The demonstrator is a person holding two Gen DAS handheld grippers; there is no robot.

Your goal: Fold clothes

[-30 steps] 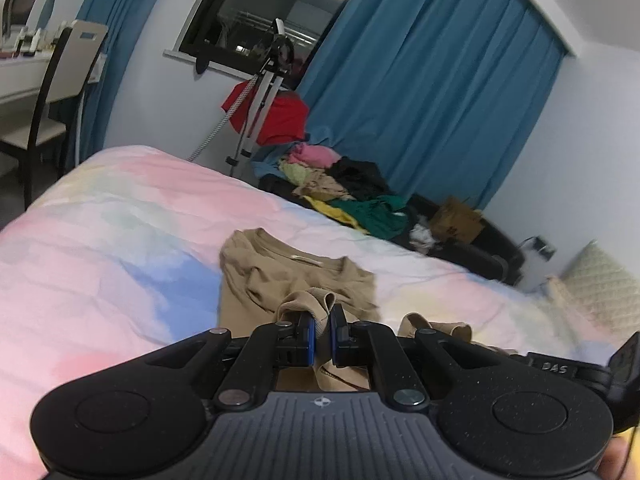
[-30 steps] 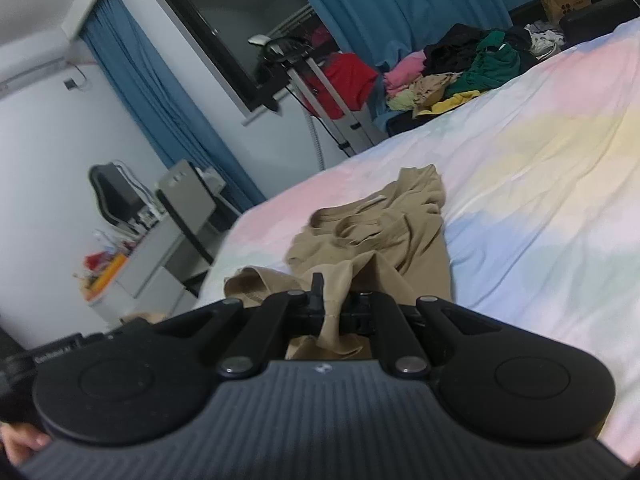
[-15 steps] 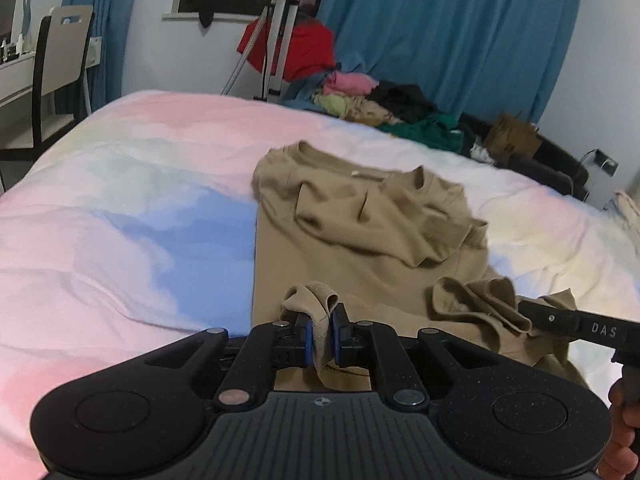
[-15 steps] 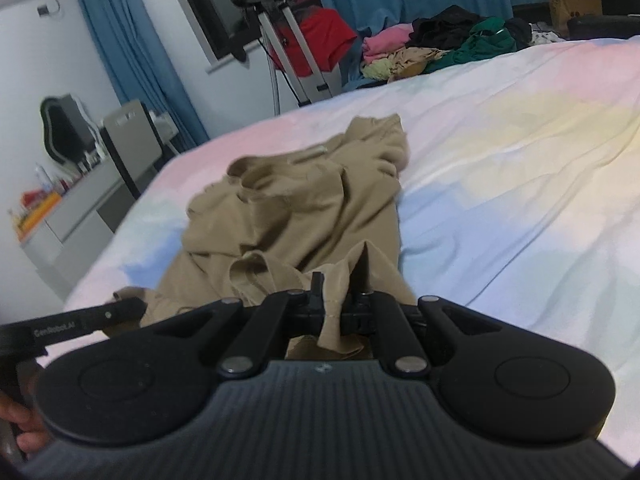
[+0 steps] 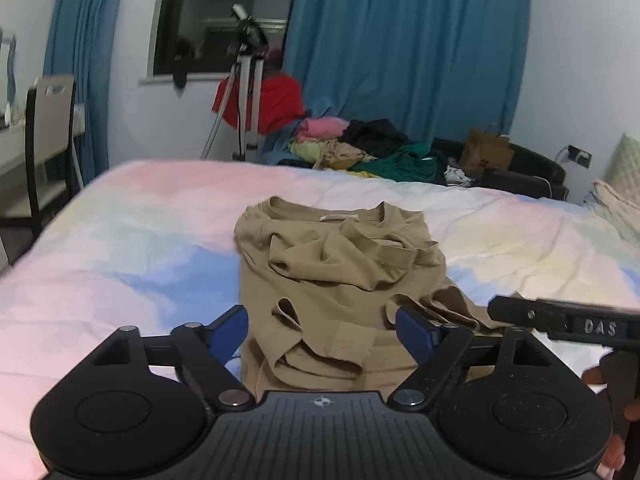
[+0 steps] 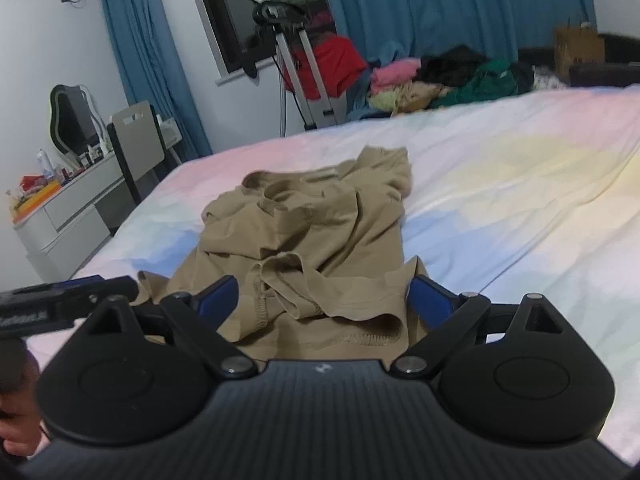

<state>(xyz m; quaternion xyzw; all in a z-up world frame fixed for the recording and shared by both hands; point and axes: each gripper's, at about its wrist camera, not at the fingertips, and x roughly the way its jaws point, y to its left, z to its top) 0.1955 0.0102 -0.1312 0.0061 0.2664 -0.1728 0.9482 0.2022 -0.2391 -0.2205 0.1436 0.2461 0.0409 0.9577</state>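
Note:
A tan T-shirt [image 5: 340,272] lies on the pastel bed sheet [image 5: 132,248], collar at the far end, sleeves folded in, bottom hem bunched near me. My left gripper [image 5: 322,330] is open, its blue pads on either side of the near hem's left part, holding nothing. My right gripper [image 6: 324,302] is open over the hem's right part of the shirt [image 6: 308,232]. The right gripper's arm shows at the right in the left wrist view [image 5: 568,322]. The left one shows at the left in the right wrist view [image 6: 60,300].
A pile of mixed clothes [image 5: 360,148] lies beyond the far edge of the bed. A tripod [image 5: 244,92] stands by the window. A chair [image 5: 44,128] and desk stand at the left. Pillows [image 5: 616,196] are at the right.
Both grippers were shut on the shirt's hem and carried it forward over the shirt. Both have opened and let the hem drop onto the shirt.

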